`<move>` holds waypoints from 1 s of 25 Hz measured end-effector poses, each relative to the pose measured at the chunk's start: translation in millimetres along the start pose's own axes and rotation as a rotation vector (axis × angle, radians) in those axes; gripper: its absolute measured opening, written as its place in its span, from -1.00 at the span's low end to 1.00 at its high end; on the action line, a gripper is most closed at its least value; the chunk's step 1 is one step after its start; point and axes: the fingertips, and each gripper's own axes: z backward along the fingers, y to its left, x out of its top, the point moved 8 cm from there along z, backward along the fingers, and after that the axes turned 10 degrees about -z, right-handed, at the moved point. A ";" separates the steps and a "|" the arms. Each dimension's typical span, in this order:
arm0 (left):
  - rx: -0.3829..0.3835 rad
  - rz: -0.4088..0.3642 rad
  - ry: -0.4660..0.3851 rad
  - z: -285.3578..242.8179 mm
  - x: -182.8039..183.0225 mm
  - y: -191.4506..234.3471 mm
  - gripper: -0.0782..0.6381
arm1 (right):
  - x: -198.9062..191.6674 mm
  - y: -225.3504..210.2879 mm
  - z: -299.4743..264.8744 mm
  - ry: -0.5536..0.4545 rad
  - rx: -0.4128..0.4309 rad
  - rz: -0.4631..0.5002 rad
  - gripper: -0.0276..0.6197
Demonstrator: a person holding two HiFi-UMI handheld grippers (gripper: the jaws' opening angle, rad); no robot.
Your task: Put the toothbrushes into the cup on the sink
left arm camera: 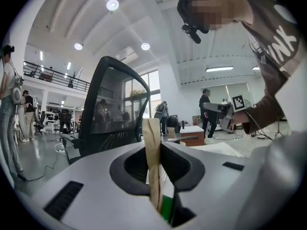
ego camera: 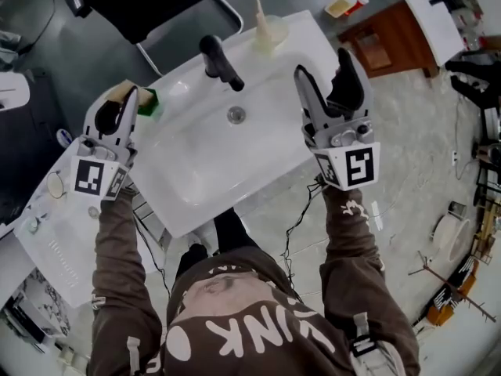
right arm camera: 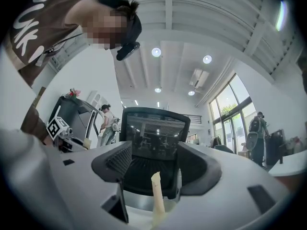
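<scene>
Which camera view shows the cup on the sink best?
The head view: the whole cup stands at the back of the sink, one toothbrush in it. The right gripper view shows only its top, at the bottom edge. The left gripper view misses it.

Right gripper (right arm camera: 154, 166): its grey body fills the lower frame; the fingers (right arm camera: 117, 159) stand wide apart with nothing gripped.
Toothbrush (right arm camera: 157, 195): pale cream and upright at lower centre, seen through the gap beyond the fingers, touching neither.
Cup (right arm camera: 169, 214): pale, at the foot of the toothbrush by the bottom edge, largely cut off.
Office chair (right arm camera: 153, 143): black mesh back at centre frame, behind the toothbrush.
Left gripper (right arm camera: 79, 144): small, left of centre, marker cube facing the camera, something cream at its tip.
Person (right arm camera: 33, 28): leans in from the upper left in a brown top with white lettering.
Background: round ceiling lights (right arm camera: 156, 51) at upper centre, tall windows (right arm camera: 230, 114) at right, a standing figure (right arm camera: 256, 133) near the right edge.
</scene>
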 end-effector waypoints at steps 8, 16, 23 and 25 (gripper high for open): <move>-0.021 0.013 0.030 -5.6 -36.4 -7.4 -0.62 | 0.8 13.7 8.6 0.002 0.011 -0.017 0.03; -0.028 0.030 -0.008 0.4 -32.6 -6.6 -0.35 | 7.8 28.8 21.6 0.006 0.005 -0.039 0.04; -0.005 -0.033 -0.074 50.8 31.7 -2.3 -0.16 | 27.2 56.7 34.7 0.007 0.002 -0.078 0.13; -0.011 -0.039 -0.091 71.9 54.4 -4.7 -0.13 | 33.8 72.1 41.1 0.012 0.003 -0.083 0.14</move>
